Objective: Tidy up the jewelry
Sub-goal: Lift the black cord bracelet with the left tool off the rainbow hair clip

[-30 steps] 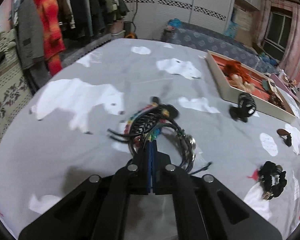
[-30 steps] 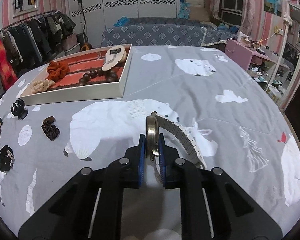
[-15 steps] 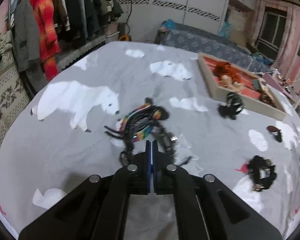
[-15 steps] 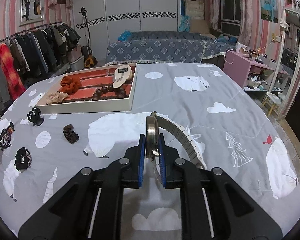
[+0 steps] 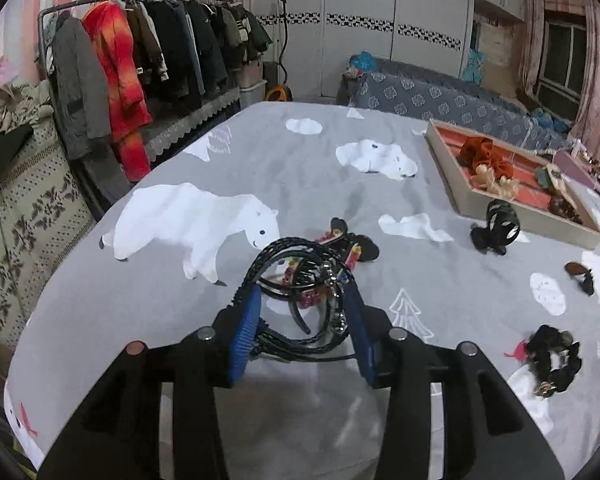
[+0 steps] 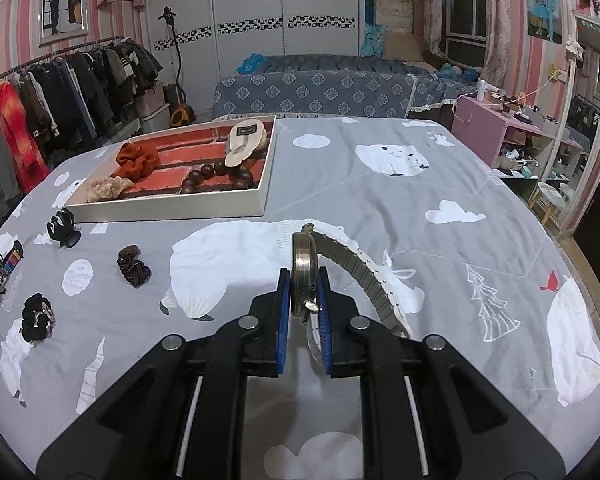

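No readable text for you here.

You'll find one candidate only: a small dark label (image 6: 247, 131) on the pale flat item (image 6: 244, 144) lying in the tray (image 6: 172, 212), at about eleven o'clock from your right gripper; its marks are too small to read. The framed pictures on the walls show figures, not words, and nothing lying on the bedspread carries any lettering or number you could make out.

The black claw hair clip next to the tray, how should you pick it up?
Grip the black plastic claw hair clip across its two curved toothed halves, coming from above. It sits upright on the grey bedsheet, teeth curving upward, apart from the white tray, so fingers probably fit either side.
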Motion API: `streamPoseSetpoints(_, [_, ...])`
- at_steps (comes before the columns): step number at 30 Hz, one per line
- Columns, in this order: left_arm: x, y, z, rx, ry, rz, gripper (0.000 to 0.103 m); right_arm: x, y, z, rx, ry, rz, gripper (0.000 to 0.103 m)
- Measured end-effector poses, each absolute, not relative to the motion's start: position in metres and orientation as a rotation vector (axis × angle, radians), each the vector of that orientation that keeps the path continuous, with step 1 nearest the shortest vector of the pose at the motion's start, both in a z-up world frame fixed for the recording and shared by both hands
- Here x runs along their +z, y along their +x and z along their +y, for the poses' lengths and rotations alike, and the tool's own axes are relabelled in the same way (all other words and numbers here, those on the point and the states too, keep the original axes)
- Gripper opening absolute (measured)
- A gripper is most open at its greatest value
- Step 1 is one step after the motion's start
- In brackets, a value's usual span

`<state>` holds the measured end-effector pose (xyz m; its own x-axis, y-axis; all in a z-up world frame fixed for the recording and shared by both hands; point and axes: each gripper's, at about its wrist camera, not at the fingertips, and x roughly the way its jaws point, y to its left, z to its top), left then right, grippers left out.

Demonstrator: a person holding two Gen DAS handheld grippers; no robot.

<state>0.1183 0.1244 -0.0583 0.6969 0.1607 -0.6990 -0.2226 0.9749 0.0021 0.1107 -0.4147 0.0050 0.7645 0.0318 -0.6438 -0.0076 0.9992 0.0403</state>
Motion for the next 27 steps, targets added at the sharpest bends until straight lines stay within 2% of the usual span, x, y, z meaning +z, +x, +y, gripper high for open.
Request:
streamPoseSetpoints(15, [-0.053, 0.121, 0.142, 0.172, -0.176, 0.750, 0.042, 0.004, 0.122, -0.407, 0.030, 0.027, 0.704, 0.014])
streamPoseSetpoints(27, [-0.065, 0.117, 0.099, 0.034, -0.138, 0.787, 0.043, -0.002, 0.126, -0.403, 0.046, 0.023, 0.715, 0.014])
